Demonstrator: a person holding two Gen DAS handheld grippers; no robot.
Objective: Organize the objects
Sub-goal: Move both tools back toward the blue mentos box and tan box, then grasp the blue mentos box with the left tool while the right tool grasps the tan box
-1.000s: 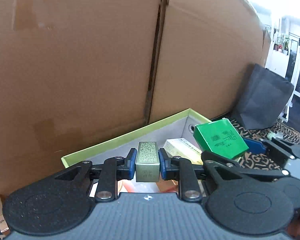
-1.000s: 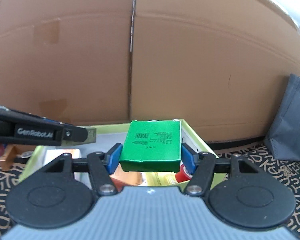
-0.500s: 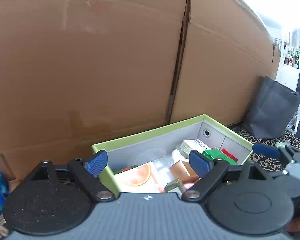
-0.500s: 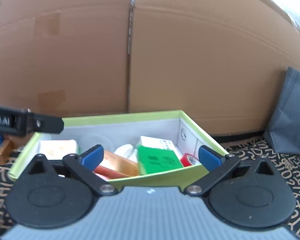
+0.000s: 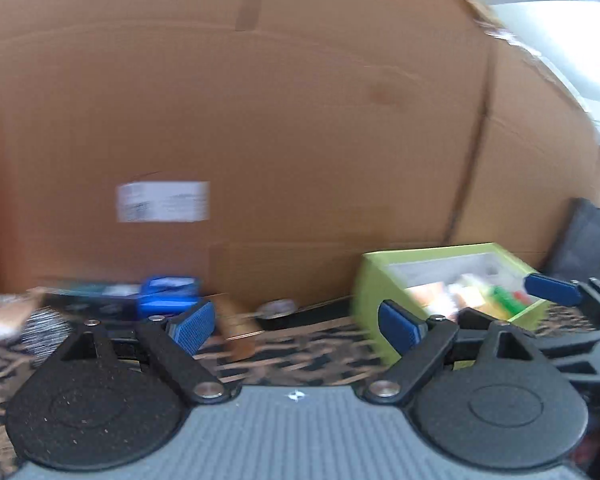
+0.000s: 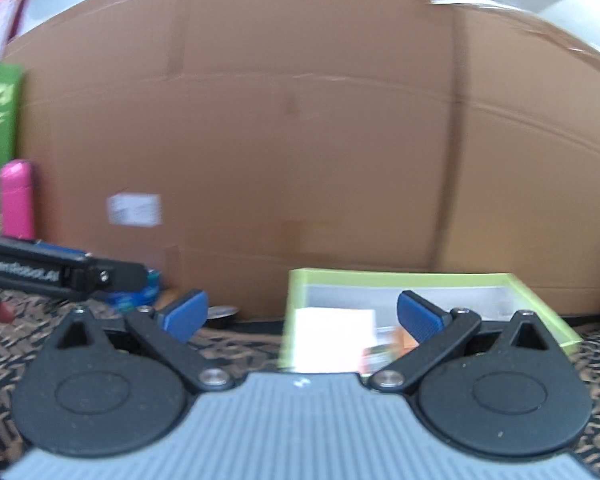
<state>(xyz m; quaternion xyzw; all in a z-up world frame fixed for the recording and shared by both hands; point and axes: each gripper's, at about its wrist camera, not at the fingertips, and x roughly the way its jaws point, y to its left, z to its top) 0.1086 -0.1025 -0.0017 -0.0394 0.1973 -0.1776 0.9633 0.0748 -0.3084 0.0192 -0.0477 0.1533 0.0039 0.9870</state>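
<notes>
Blur: both views smeared; small items hard to read.
Left gripper (image 5: 296, 322): released, jaws spread wide, nothing btwn pads; opened within the last sec, steady over the last half.
Right gripper (image 6: 302, 314): released, fully spread, empty; same timing.
Lime-green open-top storage box (image 5: 370, 280): at 3 o'clock in left view, 4 o'clock in right view, on patterned brown-black floor mat (image 5: 300, 356). Contents partly hidden by right pads; white carton, orange and green bits only, no detail.
Loose items: blue packet (image 5: 166, 300), copper-coloured block (image 5: 238, 330), round metal lid (image 6: 220, 314) at 9 o'clock; shapes uncertain.
Cut off: pink bottle (image 6: 16, 200), dark grey bag (image 5: 588, 240) at frame edges.
Edges: big brown cardboard wall (image 5: 300, 120) closes the back, box just beside it.
Open room: bare mat btwn box and loose items.
</notes>
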